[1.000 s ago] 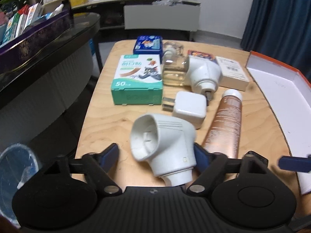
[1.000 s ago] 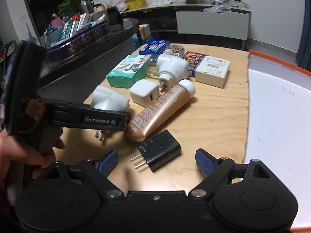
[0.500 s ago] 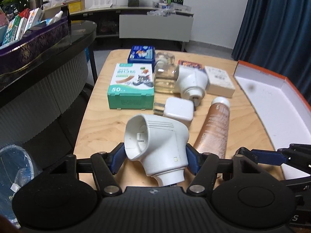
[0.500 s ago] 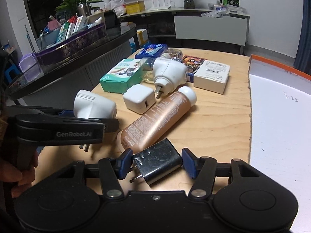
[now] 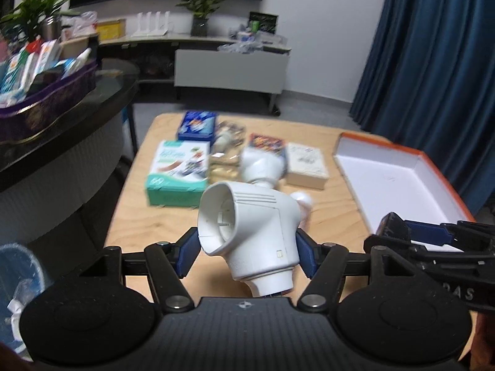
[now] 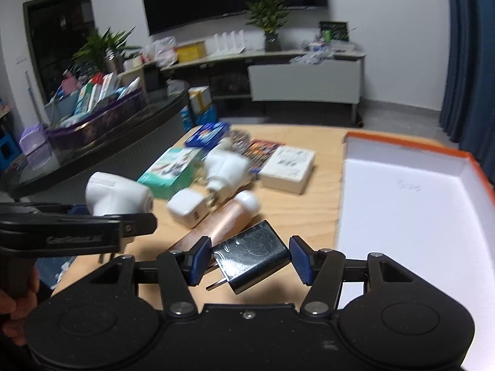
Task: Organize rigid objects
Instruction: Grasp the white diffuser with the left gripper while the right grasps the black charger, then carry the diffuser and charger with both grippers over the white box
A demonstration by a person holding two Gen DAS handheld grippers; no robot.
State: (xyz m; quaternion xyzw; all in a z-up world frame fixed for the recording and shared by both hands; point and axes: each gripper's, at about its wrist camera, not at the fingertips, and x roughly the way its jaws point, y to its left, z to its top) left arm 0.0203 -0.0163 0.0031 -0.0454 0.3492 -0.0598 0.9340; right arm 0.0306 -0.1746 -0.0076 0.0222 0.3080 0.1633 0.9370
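Note:
My left gripper [image 5: 246,255] is shut on a white plug-in device [image 5: 250,232], which it holds above the wooden table [image 5: 334,225]. The same device [image 6: 117,198] shows at the left of the right wrist view. A black charger [image 6: 252,255] with metal prongs sits tilted between the blue pads of my right gripper [image 6: 249,259], which is shut on it, lifted off the table. To the right lies an open white box with an orange rim [image 6: 411,198], with nothing in it.
On the table lie a copper tube [image 6: 216,228], a white cube charger [image 6: 188,210], a second white plug-in device [image 5: 263,165], a green box [image 5: 178,176], a blue box [image 5: 196,125] and a white carton [image 5: 306,164]. A dark counter [image 5: 62,123] runs along the left.
Both grippers closed on their objects, the left on the white device and the right on the black charger. Both then rose off the table, and the view now reaches further into the room.

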